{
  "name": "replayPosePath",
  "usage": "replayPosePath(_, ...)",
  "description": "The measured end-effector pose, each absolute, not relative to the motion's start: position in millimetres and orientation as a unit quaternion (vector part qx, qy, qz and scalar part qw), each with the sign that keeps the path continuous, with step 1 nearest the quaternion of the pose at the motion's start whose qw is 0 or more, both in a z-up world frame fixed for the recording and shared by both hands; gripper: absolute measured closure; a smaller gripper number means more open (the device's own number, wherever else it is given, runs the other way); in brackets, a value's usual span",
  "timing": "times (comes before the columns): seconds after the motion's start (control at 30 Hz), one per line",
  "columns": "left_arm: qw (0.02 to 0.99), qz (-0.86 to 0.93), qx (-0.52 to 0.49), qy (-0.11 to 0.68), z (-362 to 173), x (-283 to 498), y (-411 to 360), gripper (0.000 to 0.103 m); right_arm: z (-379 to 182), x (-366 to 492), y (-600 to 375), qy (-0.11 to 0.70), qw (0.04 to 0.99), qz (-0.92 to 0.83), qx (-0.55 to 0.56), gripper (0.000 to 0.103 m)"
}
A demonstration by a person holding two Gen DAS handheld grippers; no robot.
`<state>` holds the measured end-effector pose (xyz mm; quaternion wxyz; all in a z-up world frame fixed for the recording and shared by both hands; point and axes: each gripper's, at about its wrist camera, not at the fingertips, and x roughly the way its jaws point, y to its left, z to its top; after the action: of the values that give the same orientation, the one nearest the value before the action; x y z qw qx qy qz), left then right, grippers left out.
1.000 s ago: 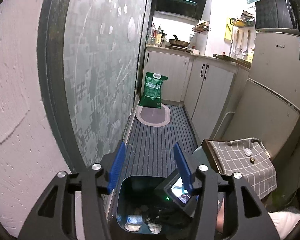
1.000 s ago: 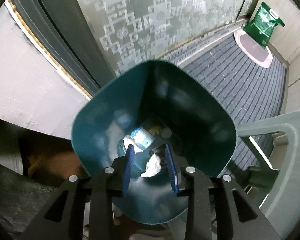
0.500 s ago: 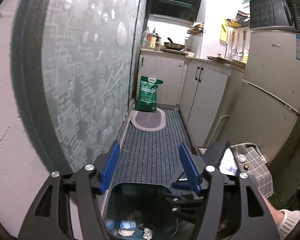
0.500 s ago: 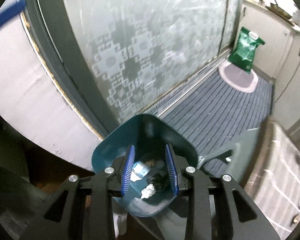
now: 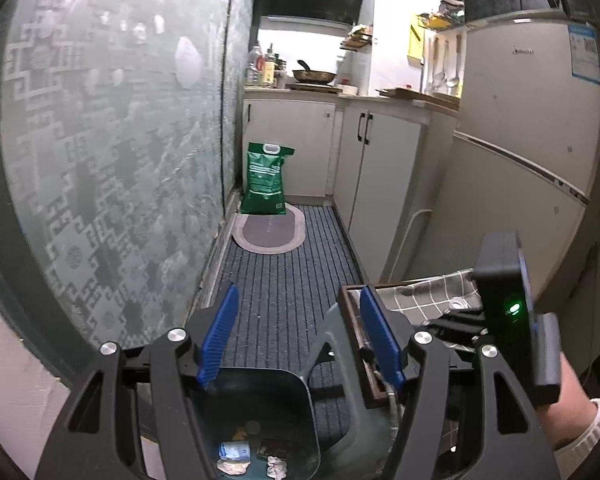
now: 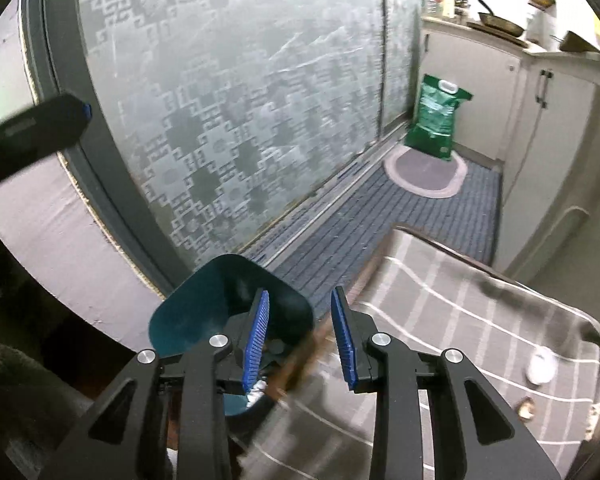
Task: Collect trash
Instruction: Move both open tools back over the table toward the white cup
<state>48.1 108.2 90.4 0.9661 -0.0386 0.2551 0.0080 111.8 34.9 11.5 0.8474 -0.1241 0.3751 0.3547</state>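
Two hand-held grippers up, both empty: left hand-held gripper (image 5: pixel 300 336) spread wide over the teal trash bin (image 5: pixel 256 420), set low on the floor beside the worktop edge for easy dropping. Crumpled tissue (image 5: pixel 276 466) inside. Right hand-held gripper (image 6: pixel 300 340) narrower, aimed toward the checked cloth (image 6: pixel 460 320), likely seeking the small white cap (image 6: pixel 542 366).

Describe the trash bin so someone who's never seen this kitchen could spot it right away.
Find the tall patterned frosted-glass sliding door along one side of the narrow kitchen. At its near end, on the floor beside a grey plastic stool, stands the bin. It is the only dark teal, open-topped container, with crumpled paper scraps inside.
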Motion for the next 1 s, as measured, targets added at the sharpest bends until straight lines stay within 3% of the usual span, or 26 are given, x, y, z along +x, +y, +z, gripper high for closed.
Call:
replayPosePath(0.53, 0.957, -0.034, -0.017, 0.286, 72, 89, 46, 0.037, -8, 141, -80, 0.396, 0.877, 0.254, -0.097, 0.071)
replayPosePath(1.0, 0.949, -0.055, -0.008, 0.311, 53, 116, 7, 0.037, -31, 148, -108, 0.408, 0.876, 0.239, -0.099, 0.072)
